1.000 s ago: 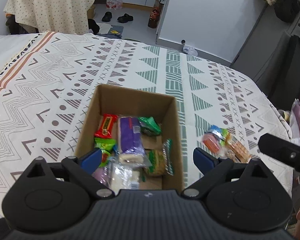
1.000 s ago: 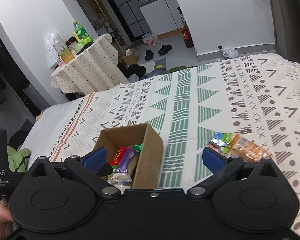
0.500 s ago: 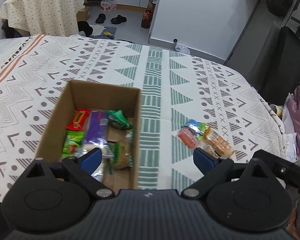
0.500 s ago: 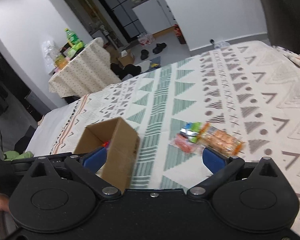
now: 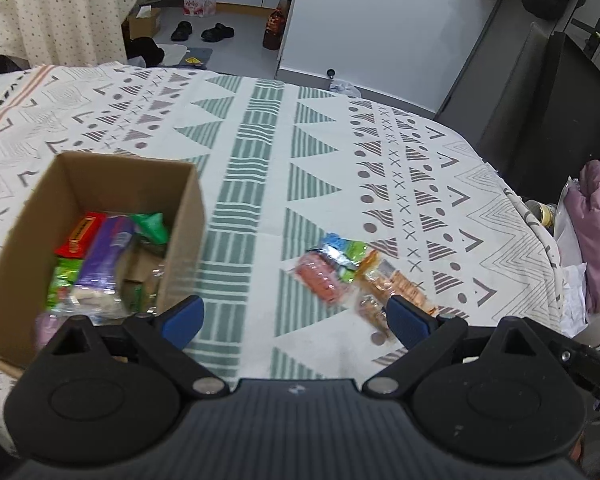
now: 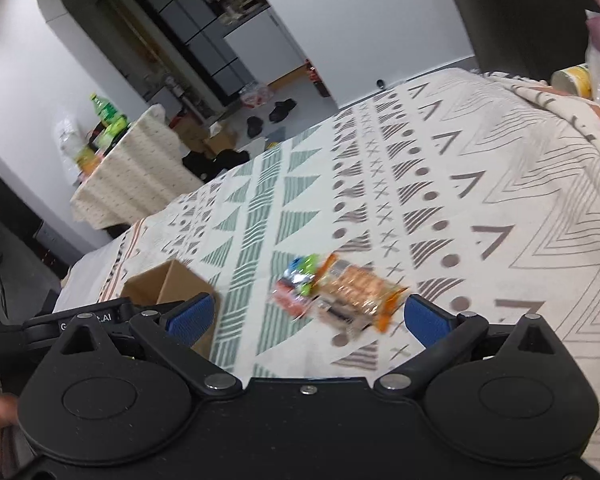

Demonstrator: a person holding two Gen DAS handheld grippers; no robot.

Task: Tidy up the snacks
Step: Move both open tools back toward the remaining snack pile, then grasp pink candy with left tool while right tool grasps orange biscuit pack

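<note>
While the left wrist view is looking down into the cardboard box (image 5: 100, 216), the right wrist view is catching only the box's outer corner (image 6: 172, 284) and nothing of what it holds. Inside, going left to right, a red bar (image 5: 80, 234) with yellow lettering too blurred to read is lying beside a green packet (image 5: 62, 282), then a long purple packet (image 5: 108, 248), then a green wrapper (image 5: 152, 226) against the right wall. The left claw (image 5: 296, 318) is hanging wide open with nothing between its blue pads (image 5: 182, 320), above the patterned cloth (image 5: 260, 140) between the box and a loose pile of snacks. That pile is lying on the cloth well to the right of the box: a pink-red packet (image 5: 320, 278), a blue-and-green wrapper (image 5: 342, 246) touching it, and an orange cracker pack (image 5: 396, 284) on the right.

The right wrist view is showing the same pile closer, with the cracker pack (image 6: 356, 288) lying across a clear packet, and the pink-red packet (image 6: 288, 298) and blue-and-green wrapper (image 6: 304, 270) on its left. The right claw (image 6: 306, 316) is also spread wide and holding nothing, the pile sitting just ahead between its fingers. At the far left of this view, the other tool's black body is bearing white letters, partly cut off: "AS" and ".AI". Only this view is showing the green bottle (image 6: 104, 110) on the covered side table (image 6: 132, 172); only the left view is showing the shoes (image 5: 202, 31) on the floor clearly.
</note>
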